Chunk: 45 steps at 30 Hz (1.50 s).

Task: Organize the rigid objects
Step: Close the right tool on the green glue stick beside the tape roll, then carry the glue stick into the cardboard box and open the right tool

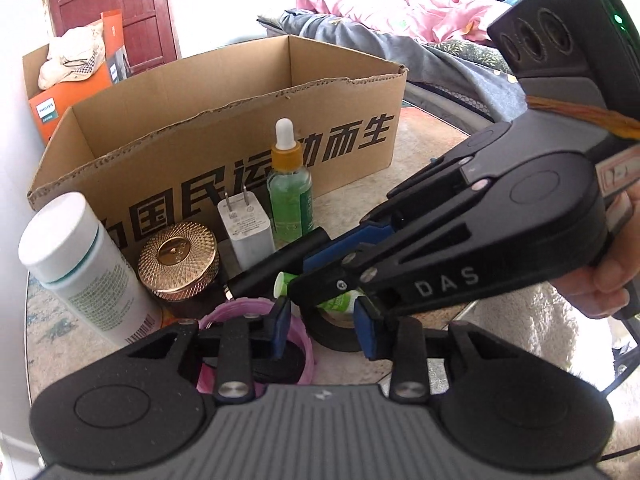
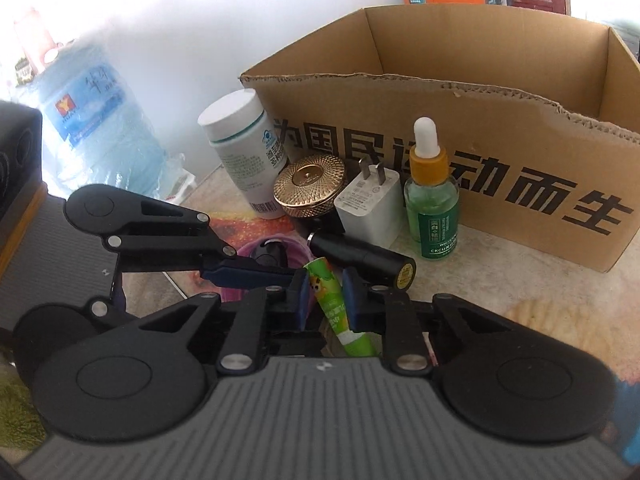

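Our right tongs straddle the small green printed tube, not clamped; left tongs apart. Next: squeeze, lift toward the brown cardboard box.

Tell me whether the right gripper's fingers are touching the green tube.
Cannot tell. In the right wrist view the right gripper brackets the green tube, but slivers beside its blue fingers are too unclear to settle contact.

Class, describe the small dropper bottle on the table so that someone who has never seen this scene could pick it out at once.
Find the big cardboard box with bold black Chinese characters on its front wall. In the row of items standing before that wall, look just right of the white plug charger. The dropper bottle stands upright there: clear glass holding green liquid, a green label, and, unlike its neighbours, a yellow collar topped by a white rubber bulb.
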Available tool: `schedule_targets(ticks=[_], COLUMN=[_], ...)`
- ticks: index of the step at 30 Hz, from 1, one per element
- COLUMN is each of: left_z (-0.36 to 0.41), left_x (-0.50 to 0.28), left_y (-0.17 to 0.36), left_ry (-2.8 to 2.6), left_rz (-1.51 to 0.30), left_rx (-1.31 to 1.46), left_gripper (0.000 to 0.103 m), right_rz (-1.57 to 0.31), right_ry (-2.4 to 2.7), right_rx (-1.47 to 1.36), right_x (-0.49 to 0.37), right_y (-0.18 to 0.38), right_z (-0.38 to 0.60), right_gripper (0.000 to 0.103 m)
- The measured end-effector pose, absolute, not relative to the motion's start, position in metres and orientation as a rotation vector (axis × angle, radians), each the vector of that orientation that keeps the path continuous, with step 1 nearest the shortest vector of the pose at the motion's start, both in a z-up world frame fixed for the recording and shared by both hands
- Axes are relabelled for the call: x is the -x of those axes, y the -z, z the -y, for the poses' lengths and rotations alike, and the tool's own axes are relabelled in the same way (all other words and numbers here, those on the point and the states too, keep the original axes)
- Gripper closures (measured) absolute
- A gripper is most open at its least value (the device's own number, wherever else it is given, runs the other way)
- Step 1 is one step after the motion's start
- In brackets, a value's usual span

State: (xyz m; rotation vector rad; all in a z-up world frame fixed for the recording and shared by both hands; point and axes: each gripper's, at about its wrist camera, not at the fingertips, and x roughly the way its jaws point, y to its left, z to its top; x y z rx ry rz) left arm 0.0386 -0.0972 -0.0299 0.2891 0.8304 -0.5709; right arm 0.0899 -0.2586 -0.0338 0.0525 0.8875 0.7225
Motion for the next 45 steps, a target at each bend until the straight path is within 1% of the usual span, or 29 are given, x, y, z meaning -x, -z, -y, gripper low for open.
schedule_targets(ticks=[1,7,9,12,14,16,18,21,26,29,32,37,39,45], left_z=[0.098,0.108,0.109,0.110,0.111,0.112,0.114,0.118,0.116,0.111,0.108,0.108,0.107,0.105], left_x=[-0.039,-0.046,-0.047,-0.049,-0.050,-0.050,-0.050,-0.051,-0.055,-0.055,-0.057,-0.057,-0.054,-0.045], left_y=[0.030,0.030,0.029,0.030,0.031,0.032,0.035,0.036,0.037,0.035,0.035,0.035,0.031,0.008], left_ry=[0.575,0.566,0.568,0.573,0.582,0.594,0.596,0.584,0.584,0.592,0.591,0.574,0.584,0.606], left_rz=[-0.829,-0.843,-0.850,-0.875,-0.895,-0.904,-0.909,-0.907,-0.913,-0.918,-0.924,-0.906,-0.888,-0.818], left_rx=[-0.292,-0.313,-0.311,-0.301,-0.286,-0.275,-0.276,-0.284,-0.260,-0.234,-0.206,-0.200,-0.195,-0.190], left_gripper=[0.068,0.066,0.066,0.066,0.066,0.066,0.065,0.062,0.062,0.062,0.059,0.059,0.060,0.060], right_rz=[-0.881,-0.885,-0.906,-0.941,-0.964,-0.984,-0.996,-1.012,-1.043,-1.093,-1.127,-1.111,-1.089,-1.025], right_ry=[-0.723,-0.672,-0.661,-0.666,-0.662,-0.662,-0.660,-0.655,-0.656,-0.675,-0.671,-0.662,-0.651,-0.608], right_rx=[-0.076,-0.186,-0.233,-0.301,-0.313,-0.304,-0.285,-0.271,-0.273,-0.287,-0.305,-0.385,-0.397,-0.405], right_x=[-0.091,-0.092,-0.093,-0.097,-0.100,-0.103,-0.105,-0.109,-0.113,-0.116,-0.119,-0.119,-0.114,-0.102], right_y=[0.033,0.036,0.038,0.043,0.046,0.047,0.048,0.048,0.046,0.049,0.057,0.062,0.057,0.028], right_z=[0.263,0.286,0.293,0.300,0.300,0.297,0.293,0.291,0.289,0.288,0.286,0.292,0.294,0.298], right_gripper=[0.101,0.101,0.098,0.096,0.093,0.086,0.084,0.082,0.082,0.078,0.078,0.086,0.088,0.088])
